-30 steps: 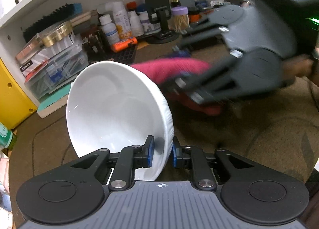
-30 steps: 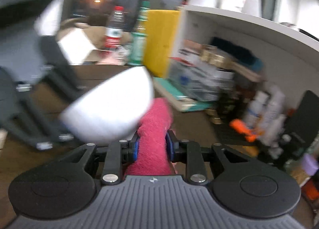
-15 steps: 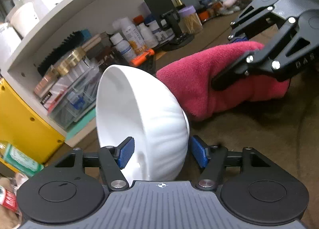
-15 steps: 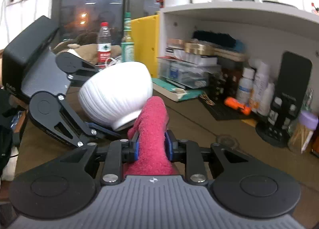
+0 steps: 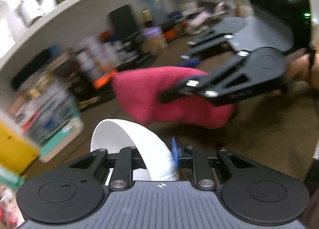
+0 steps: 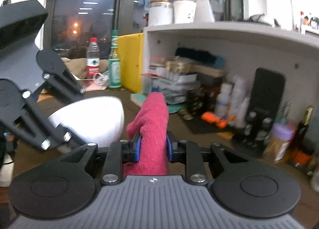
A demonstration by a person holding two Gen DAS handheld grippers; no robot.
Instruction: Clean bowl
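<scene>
A white ribbed bowl (image 5: 127, 135) stands on edge between the fingers of my left gripper (image 5: 155, 153), which is shut on its wall; the bowl hides the left pad. In the right wrist view the bowl (image 6: 89, 119) hangs at the left, its outside facing me, with my left gripper (image 6: 79, 118) around it. My right gripper (image 6: 152, 147) is shut on a folded pink cloth (image 6: 155, 113) that sticks out forward. The cloth (image 5: 143, 93) sits just beyond the bowl's rim without touching it, held by the right gripper (image 5: 175, 77).
A white shelf unit (image 6: 219, 29) at the back holds boxes, bottles (image 6: 237, 97), an orange tool (image 6: 213, 118) and a black phone stand (image 6: 267, 89). A yellow panel (image 6: 131, 59) and two bottles (image 6: 93, 59) stand to its left. Brown tabletop (image 5: 259, 139) lies below both grippers.
My left gripper let go of the bowl's rim, opened wide around the bowl, then closed again on its wall. The bowl turned. The cloth moved off the bowl and now stands apart.
</scene>
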